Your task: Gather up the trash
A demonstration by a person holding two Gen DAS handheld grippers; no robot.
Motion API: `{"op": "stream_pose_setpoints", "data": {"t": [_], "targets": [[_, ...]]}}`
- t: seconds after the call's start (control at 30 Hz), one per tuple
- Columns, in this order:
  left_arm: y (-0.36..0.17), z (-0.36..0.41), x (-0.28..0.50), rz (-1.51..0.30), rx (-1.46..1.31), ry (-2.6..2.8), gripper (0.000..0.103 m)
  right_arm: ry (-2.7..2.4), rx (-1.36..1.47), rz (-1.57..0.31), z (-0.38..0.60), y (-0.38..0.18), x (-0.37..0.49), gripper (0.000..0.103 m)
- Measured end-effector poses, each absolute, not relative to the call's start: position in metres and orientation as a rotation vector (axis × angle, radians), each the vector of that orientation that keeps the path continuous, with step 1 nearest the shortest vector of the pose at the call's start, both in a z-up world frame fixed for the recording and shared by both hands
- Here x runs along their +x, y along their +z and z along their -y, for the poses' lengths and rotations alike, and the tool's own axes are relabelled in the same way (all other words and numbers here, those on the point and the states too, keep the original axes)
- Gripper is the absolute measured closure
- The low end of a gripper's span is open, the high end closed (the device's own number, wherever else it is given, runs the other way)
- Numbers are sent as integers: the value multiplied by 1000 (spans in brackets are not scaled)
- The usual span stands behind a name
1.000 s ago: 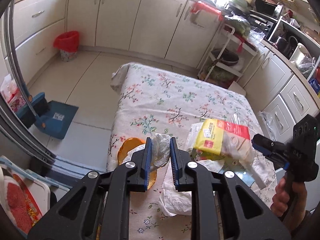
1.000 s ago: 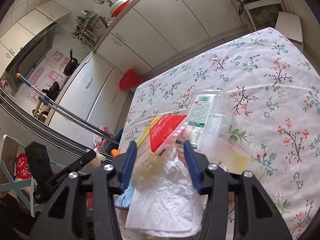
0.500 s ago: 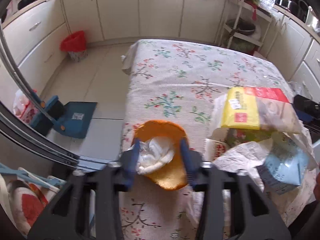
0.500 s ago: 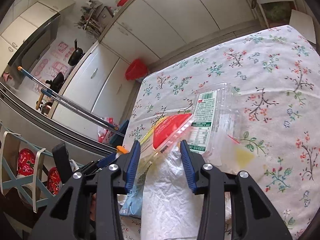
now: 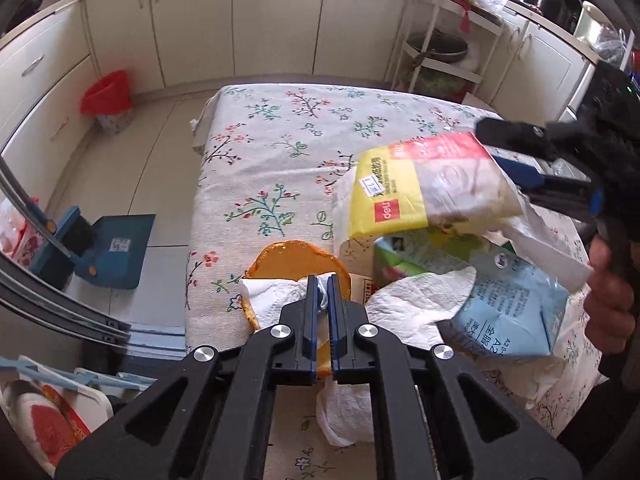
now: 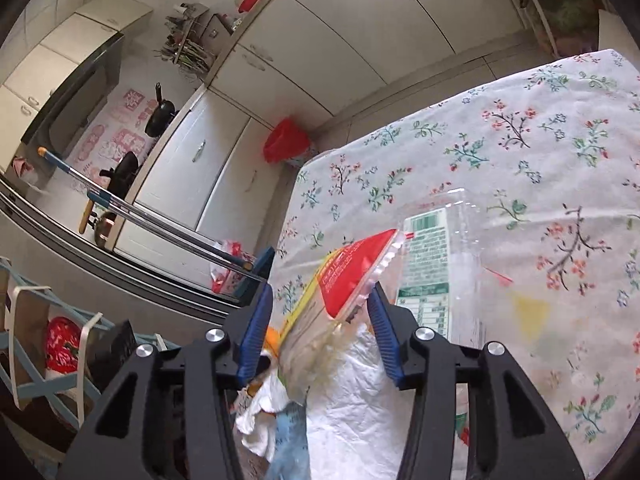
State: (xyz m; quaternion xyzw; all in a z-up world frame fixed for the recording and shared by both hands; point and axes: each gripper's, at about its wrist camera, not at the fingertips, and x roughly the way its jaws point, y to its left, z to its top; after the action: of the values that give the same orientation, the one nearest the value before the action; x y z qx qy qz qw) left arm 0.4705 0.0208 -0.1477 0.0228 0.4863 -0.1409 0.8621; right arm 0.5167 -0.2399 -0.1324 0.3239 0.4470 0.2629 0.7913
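Left wrist view: left gripper (image 5: 323, 292) fingers have just pinched together on a crumpled white tissue (image 5: 276, 298) atop an orange peel (image 5: 294, 258) at the tabletop (image 5: 280, 148) edge.

Right wrist view: right gripper (image 6: 320, 320), its gap just widened, loosely brackets a yellow-red plastic packet (image 6: 348, 276) raised above the trash pile.

A desk covered by a white floral-print cloth (image 5: 280, 152). On its near edge lie an orange round disc (image 5: 296, 256), crumpled white paper towels (image 5: 416, 300), and a light blue printed carton (image 5: 516, 316). The far half is bare cloth.
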Motion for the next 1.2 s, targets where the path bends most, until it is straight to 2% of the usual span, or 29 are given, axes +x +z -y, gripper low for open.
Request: {"op": "stream_pose_setpoints", "data": {"t": [0.03,0.07,0.13,0.27,0.63,0.77,0.9,0.97,1.07,1.13,1.2], "targets": [[-148,-20,471,-1020,50,-297,99,574,705,-955,239,-133,519,56],[-148,-20,471,-1018,51,-295,99,585,708,-946,238,-133,520,69],[-146,-24,472,-1009,48,-281,99,601,699,-935,235,-132,522,82],[-136,-38,474,-970,11,-238,99,609,678,-877,236,-122,517,93],[-85,-66,441,-785,-94,-222,99,674,733,-716,260,-70,466,95],[-114,-76,453,-890,-135,-176,98,693,768,-663,275,-53,430,95],[-146,-70,469,-968,-85,-161,83,707,806,-651,290,-56,397,95],[-159,-60,477,-970,7,-145,67,698,824,-663,296,-64,390,95],[-172,-51,487,-965,60,-125,62,681,843,-687,306,-74,389,95],[-175,-47,492,-951,77,-134,62,665,856,-698,315,-80,390,95],[-175,-45,495,-956,68,-155,74,657,859,-699,320,-83,389,95]]}}
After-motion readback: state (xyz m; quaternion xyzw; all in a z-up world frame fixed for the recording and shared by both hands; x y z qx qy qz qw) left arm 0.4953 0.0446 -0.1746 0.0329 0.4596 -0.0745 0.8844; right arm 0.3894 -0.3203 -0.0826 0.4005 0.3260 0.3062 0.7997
